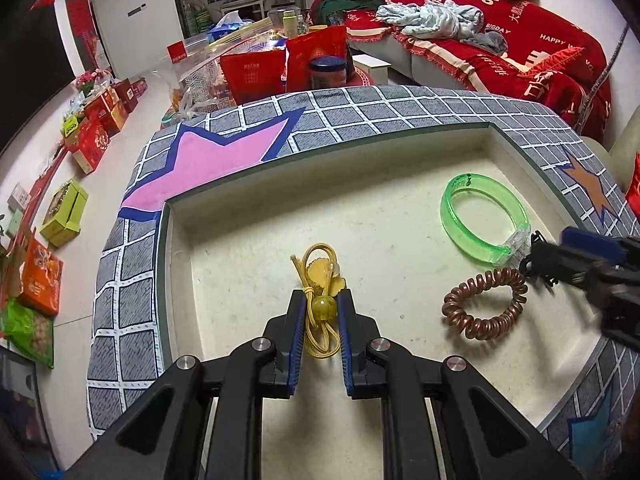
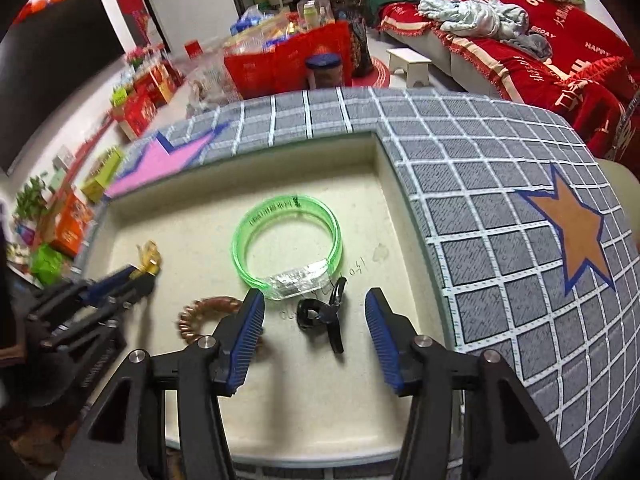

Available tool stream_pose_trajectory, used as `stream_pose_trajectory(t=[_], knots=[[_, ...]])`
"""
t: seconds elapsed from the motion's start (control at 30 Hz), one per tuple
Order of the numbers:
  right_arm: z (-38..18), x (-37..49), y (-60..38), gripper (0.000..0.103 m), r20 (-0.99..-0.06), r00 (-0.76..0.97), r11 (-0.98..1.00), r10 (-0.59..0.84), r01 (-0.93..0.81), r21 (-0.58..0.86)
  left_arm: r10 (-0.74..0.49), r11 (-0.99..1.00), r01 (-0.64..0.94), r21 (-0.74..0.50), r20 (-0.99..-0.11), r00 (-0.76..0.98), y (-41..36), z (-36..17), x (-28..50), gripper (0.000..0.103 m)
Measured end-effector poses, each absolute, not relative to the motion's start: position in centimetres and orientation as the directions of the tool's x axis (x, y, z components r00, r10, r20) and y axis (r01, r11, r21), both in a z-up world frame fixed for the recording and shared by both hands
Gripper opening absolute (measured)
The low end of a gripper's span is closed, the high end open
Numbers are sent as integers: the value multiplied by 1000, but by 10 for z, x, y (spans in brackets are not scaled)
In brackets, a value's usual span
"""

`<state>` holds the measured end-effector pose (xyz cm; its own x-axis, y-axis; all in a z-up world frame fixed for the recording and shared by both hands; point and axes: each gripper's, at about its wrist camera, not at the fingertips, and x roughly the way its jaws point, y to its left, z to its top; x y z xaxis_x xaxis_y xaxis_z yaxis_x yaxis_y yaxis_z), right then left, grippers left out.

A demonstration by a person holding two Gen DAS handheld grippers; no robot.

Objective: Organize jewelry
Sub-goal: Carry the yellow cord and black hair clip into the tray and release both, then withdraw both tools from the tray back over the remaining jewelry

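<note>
1. Your left gripper (image 1: 322,300) is pinched on the yellow hair tie (image 1: 320,280) — its pads press the bead and cord from both sides, and the loop and its flower charms stick out past the fingertips over the cream tray (image 1: 248,240), in the middle of the floor.
2. Your right gripper (image 2: 314,304) stands spread, nothing between the pads touching them. The black clip (image 2: 324,316) lies on the tray floor in the gap, apart from both fingers.
3. Just beyond that clip, the green bangle (image 2: 288,240) lies flat, its clear clasp section nearest the clip — the two look touching or nearly so.
4. The copper coil tie (image 1: 484,304) lies flat near the tray's right edge, just beside the bangle on the near side; in the right wrist view your right gripper's left finger hides part of it.
5. The tray sits sunk in a grey grid mat (image 1: 360,108), with a pink star (image 1: 208,160) off its far left corner and an orange star (image 2: 572,228) beyond its right edge.
6. Past the mat's far edge stand a blue-lidded jar (image 1: 328,72) and red bags (image 1: 312,56); a sofa in red covers (image 1: 520,52) lies further back.
</note>
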<state>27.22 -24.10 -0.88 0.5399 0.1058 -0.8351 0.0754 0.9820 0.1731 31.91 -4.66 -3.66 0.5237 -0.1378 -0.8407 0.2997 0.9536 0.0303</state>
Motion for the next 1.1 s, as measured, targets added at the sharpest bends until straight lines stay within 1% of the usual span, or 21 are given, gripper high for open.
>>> stream_pose_trajectory(t=[0.07,0.3,0.37,0.4,0.47,0.63,0.67,0.73,0.77,0.83,0.87,0.9,0.93,1.1], knots=[[2,262,-243,64,-816,566,978,114,79,192,-139,953,302,30,-840,524,-47,-37,319,33],[27,230,-248,64,-779,612,969,137,81,235,-145,944,328,49,-827,543,-53,-32,314,34],[30,222,-251,64,-773,618,965,146,85,249,-151,947,319,39,-821,550,-52,-29,313,75],[31,219,-251,64,-771,619,964,148,85,253,-144,952,301,44,-807,573,-51,-25,311,103],[33,213,-252,64,-768,623,962,150,87,258,-132,954,290,70,-773,621,-52,-15,305,103],[31,206,-253,64,-771,617,960,156,89,265,-130,947,305,99,-750,648,-56,-2,298,103],[31,203,-252,66,-772,615,960,160,86,268,-133,948,302,99,-742,658,-55,1,294,103],[30,199,-251,76,-773,611,960,169,75,269,-136,948,301,102,-724,676,-52,7,287,103],[31,196,-250,83,-770,614,960,174,67,271,-136,948,300,106,-718,683,-51,9,283,103],[32,188,-248,85,-762,625,961,169,67,268,-146,946,308,101,-714,685,-49,13,274,103],[33,184,-249,89,-759,630,960,163,75,268,-157,945,314,90,-716,680,-47,14,270,103],[33,179,-250,97,-756,634,958,165,79,275,-170,944,320,77,-718,675,-45,15,266,103],[33,175,-251,101,-752,637,955,171,81,286,-184,943,327,62,-722,667,-43,17,262,103],[32,151,-255,102,-757,628,953,178,82,292,-206,943,333,25,-742,639,-30,20,233,103]])
